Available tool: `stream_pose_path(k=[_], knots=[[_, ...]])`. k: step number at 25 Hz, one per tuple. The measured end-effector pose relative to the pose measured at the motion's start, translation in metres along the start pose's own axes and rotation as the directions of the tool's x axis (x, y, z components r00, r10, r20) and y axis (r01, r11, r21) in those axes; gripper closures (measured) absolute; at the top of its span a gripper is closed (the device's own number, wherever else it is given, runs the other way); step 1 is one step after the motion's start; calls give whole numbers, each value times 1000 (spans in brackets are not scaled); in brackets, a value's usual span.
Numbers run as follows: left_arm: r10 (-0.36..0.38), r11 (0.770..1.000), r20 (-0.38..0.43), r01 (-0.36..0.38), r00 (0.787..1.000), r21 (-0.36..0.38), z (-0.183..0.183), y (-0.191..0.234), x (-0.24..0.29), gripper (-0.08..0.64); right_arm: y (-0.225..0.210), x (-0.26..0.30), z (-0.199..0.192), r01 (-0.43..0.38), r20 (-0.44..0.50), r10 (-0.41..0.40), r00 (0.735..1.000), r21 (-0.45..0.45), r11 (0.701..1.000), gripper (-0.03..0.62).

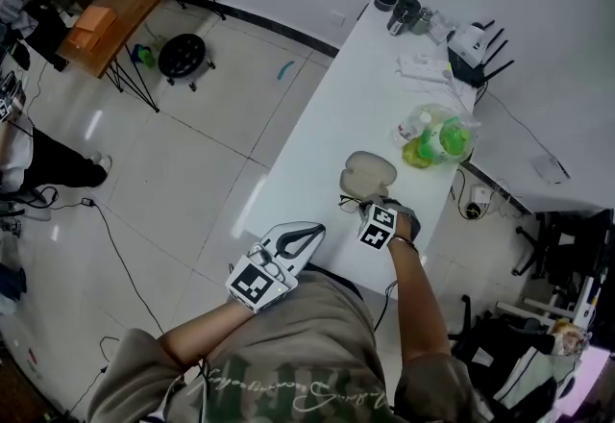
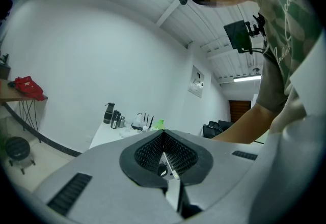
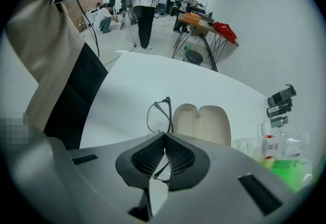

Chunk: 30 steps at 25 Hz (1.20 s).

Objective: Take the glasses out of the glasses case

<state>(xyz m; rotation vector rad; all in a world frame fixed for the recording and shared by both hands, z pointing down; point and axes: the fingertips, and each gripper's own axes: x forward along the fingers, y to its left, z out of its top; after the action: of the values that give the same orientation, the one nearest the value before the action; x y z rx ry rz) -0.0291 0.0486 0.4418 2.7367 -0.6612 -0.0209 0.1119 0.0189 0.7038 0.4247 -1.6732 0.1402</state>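
Right claw (image 3: 164,135) grips the glasses (image 3: 159,115) clear of the open case (image 3: 202,124) just beyond it. Left claw (image 2: 164,134), closed on nothing, hangs back.

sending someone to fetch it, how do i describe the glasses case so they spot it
On the long white table, look at the near end, before the clear bag of green items. The glasses case lies open there, a plain beige clamshell, empty, beside the dark-framed glasses pinched in the right tongs.
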Motion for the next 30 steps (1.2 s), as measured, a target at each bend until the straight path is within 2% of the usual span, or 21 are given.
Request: stream_pose_path(k=[14, 19, 30], knots=[[-13, 1000, 4, 13, 1000, 7, 3, 7, -1, 552, -3, -13, 5, 20, -5, -20, 1000, 11, 1000, 572], [-32, 999, 9, 32, 999, -21, 5, 6, -1, 552, 9, -12, 7, -1, -8, 1, 1000, 23, 1000, 572], [-65, 998, -1, 65, 998, 0, 5, 7, 4, 552, 29, -6, 3, -18, -19, 19, 1000, 45, 999, 572]])
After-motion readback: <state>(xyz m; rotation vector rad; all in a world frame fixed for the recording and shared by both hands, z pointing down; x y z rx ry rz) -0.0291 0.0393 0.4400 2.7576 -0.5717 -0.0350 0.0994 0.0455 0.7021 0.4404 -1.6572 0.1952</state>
